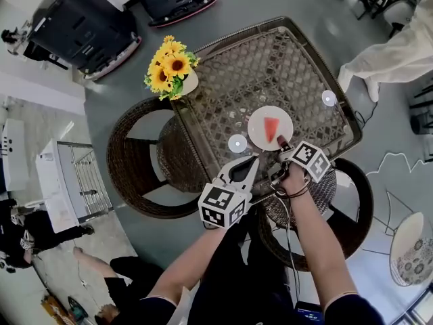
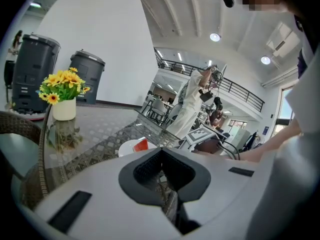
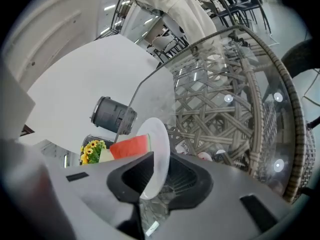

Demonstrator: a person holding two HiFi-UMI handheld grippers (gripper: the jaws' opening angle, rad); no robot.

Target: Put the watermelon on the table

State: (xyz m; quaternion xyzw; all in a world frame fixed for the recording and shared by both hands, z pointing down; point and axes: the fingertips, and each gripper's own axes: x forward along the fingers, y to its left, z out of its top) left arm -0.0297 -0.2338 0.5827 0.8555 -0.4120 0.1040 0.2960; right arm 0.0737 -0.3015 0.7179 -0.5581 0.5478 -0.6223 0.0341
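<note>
I see a grey floor (image 1: 122,93) in a big bright hall with a high white ceiling. The table (image 1: 284,66), wicker under a glass top, takes the middle of it. Dark machines (image 1: 81,26) stand beyond the table's far left corner. One wicker chair (image 1: 128,161) stands at the table's left side, and a second wicker chair (image 1: 352,208) at its near side, under my right arm. A person in white clothes (image 1: 399,53) is off the table's right side, well apart from it.

A white vase of sunflowers (image 1: 170,66) stands on the table's far left corner. A white plate (image 1: 257,124) lies flat on the table's near half, and the watermelon (image 1: 270,128), a red slice, rests on this plate.

The right gripper (image 1: 281,143) is at the table's near edge. Its jaws are released and stand apart, with the plate's near rim between them and not clamped. The left gripper (image 1: 256,160) is also over the table's near edge, its jaws clenched together on nothing. A small round disc (image 1: 237,143) shines on the glass of the table, close by these jaws.
</note>
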